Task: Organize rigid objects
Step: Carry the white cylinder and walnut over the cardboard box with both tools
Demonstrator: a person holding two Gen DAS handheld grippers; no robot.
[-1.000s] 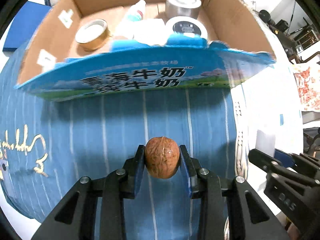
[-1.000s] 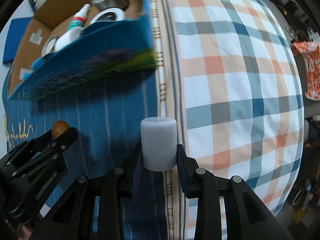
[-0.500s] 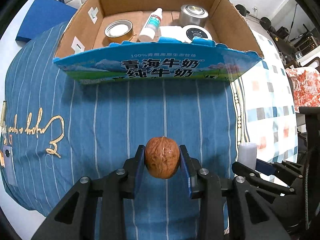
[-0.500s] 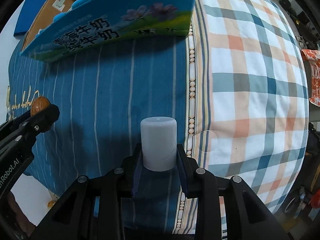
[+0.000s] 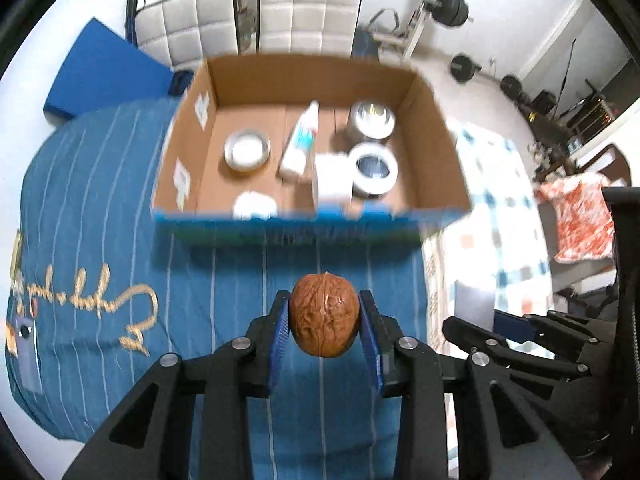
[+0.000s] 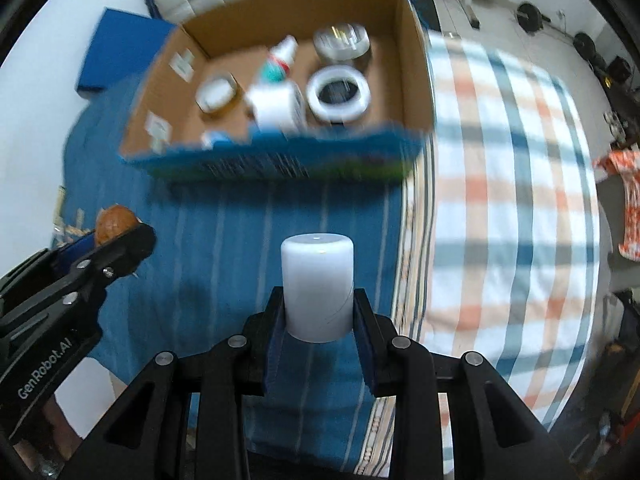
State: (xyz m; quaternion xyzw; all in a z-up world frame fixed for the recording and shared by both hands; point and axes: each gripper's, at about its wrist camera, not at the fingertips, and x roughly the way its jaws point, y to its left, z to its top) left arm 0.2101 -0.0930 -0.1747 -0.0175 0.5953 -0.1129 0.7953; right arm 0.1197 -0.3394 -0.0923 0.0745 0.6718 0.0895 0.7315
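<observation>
My left gripper (image 5: 324, 316) is shut on a brown walnut (image 5: 324, 314), held high above the blue striped cloth. My right gripper (image 6: 318, 304) is shut on a white cylinder (image 6: 317, 284). The right gripper with its cylinder (image 5: 474, 304) also shows in the left wrist view at the lower right. The left gripper with its walnut (image 6: 114, 218) shows in the right wrist view at the left. An open cardboard box (image 5: 440, 132) lies ahead of both. It holds a tape roll (image 5: 247, 151), a white bottle (image 5: 302, 140), a metal tin (image 5: 371, 118) and a white ring (image 5: 373, 168).
The box sits on a blue striped cloth (image 5: 100, 208), with a checked blanket (image 6: 512, 184) to its right. A blue mat (image 5: 104, 68) and white chairs (image 5: 308, 12) stand behind the box. Gym weights (image 5: 464, 66) lie on the floor at the far right.
Both grippers have risen and drawn back, so the box now shows from above with its inside in view. Each gripper has kept its object.
</observation>
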